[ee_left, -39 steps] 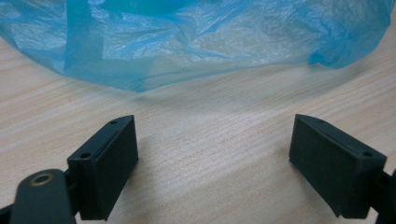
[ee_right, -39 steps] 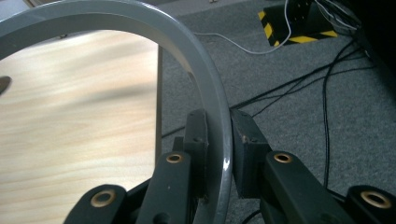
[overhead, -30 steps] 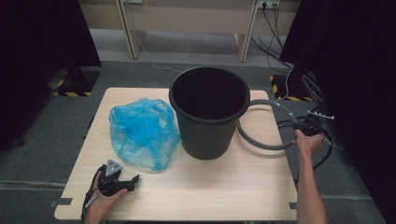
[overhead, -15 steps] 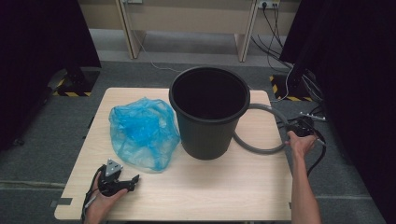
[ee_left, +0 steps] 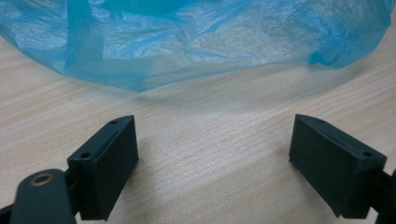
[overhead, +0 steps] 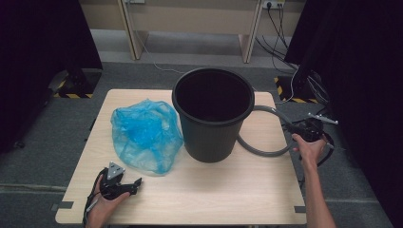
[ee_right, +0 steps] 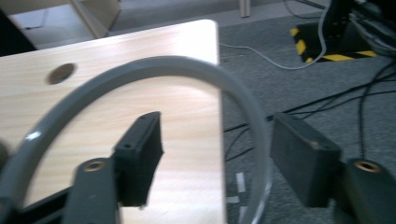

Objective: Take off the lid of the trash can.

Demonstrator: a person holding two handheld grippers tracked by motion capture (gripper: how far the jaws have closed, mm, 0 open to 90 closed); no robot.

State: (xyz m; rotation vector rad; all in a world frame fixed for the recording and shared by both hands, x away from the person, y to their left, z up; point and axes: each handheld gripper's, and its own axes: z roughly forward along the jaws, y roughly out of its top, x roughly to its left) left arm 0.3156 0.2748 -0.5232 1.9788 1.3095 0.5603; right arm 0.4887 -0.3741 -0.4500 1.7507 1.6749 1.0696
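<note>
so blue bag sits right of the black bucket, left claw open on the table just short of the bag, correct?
Not quite: the blue bag sits left of the black bucket, touching its side, as the high view shows. The rest holds: the left claw is open on the table, just short of the bag's edge.
</note>
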